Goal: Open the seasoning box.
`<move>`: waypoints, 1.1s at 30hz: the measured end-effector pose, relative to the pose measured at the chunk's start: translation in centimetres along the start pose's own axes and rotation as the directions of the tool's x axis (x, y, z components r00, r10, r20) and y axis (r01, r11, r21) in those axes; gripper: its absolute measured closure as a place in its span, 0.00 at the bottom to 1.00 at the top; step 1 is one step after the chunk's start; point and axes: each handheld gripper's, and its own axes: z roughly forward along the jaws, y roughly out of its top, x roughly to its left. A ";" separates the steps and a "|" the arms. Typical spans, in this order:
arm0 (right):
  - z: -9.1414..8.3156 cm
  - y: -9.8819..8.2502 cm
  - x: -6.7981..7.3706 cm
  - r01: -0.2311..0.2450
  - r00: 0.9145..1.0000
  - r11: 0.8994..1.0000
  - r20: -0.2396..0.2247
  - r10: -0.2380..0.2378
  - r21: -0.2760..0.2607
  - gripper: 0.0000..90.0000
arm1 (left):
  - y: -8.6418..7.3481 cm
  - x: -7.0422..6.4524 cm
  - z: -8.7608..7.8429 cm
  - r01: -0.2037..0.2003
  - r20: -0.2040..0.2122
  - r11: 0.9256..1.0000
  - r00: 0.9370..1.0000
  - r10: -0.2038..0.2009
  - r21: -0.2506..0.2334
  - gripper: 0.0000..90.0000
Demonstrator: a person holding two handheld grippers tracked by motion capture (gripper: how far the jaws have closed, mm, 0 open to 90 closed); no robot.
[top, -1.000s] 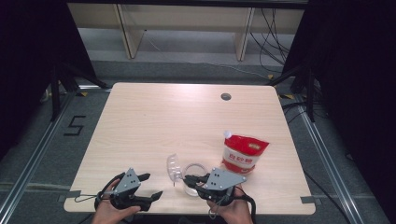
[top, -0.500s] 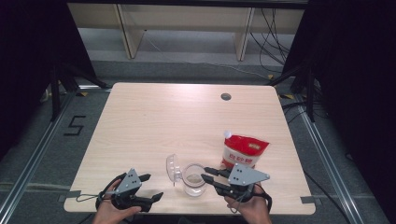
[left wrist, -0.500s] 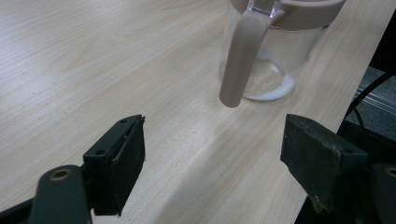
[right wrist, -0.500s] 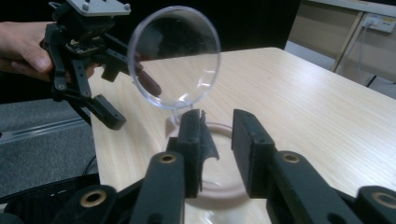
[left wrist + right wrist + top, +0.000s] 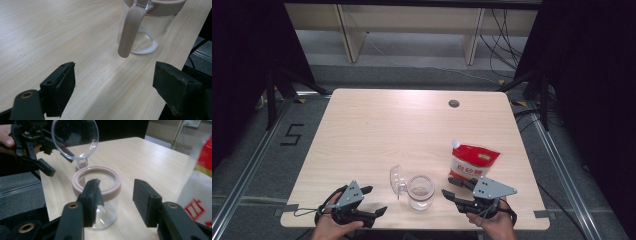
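Note:
A clear glass jar [image 5: 420,191] with a pink rim stands near the table's front edge, its round clear lid [image 5: 398,180] swung up on the left side. My right gripper [image 5: 448,187] sits just right of the jar and apart from it. Its jaws have just been opening and hold nothing; in the right gripper view [image 5: 118,200] the jar [image 5: 100,187] and lid [image 5: 75,137] stand just beyond them. My left gripper [image 5: 374,200] rests left of the jar, open and empty, its jaws also just widened. The left gripper view [image 5: 115,85] looks at the jar [image 5: 147,27] and its pink latch [image 5: 130,32].
A red and white pouch [image 5: 473,162] with a white spout stands just behind the right gripper, and at the right edge of the right gripper view [image 5: 200,182]. A cable hole [image 5: 454,103] lies near the table's far edge. Dark curtains flank the table.
My right gripper has drawn back to the right, away from the jar, and its jaws have gone from shut to open. The lid stays up. The left gripper has kept its place.

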 end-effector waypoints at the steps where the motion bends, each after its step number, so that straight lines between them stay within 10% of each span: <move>1: -0.2 -0.1 -0.1 -0.003 1.000 1.000 0.005 0.003 0.010 0.59 | 0.0 -0.1 0.1 0.010 0.000 1.000 1.000 -0.010 -0.005 0.20; 33: -6.1 -3.8 -2.3 -0.090 0.978 0.995 0.192 0.080 0.044 0.41 | 0.1 0.1 0.1 0.013 -0.004 1.000 1.000 -0.013 -0.008 0.19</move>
